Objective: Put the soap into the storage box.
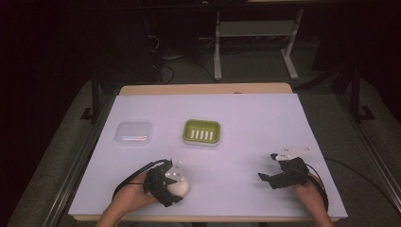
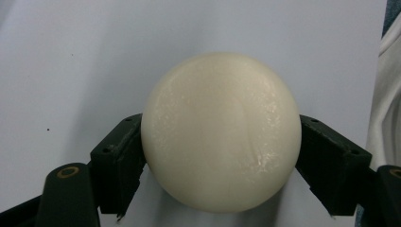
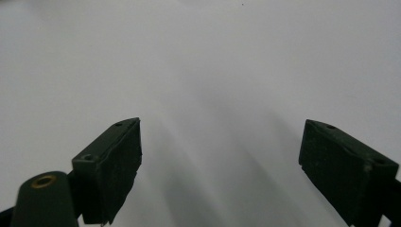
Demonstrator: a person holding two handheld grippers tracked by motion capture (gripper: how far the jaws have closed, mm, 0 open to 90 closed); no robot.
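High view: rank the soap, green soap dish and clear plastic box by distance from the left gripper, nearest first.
1. Round white soap: between the jaws of the left gripper, at the table's near left edge.
2. Green soap dish: farther back, slightly to the right.
3. Clear plastic box: farther back on the left; too close to the dish's distance to rank firmly.

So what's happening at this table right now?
A person works with two hand-held grippers over a white-covered table. The left gripper is shut on a round cream soap bar, with a jaw pressed against each side, near the table's front edge. The right gripper is open and holds nothing. Farther back sit a green soap dish and a clear lidded box, both untouched.
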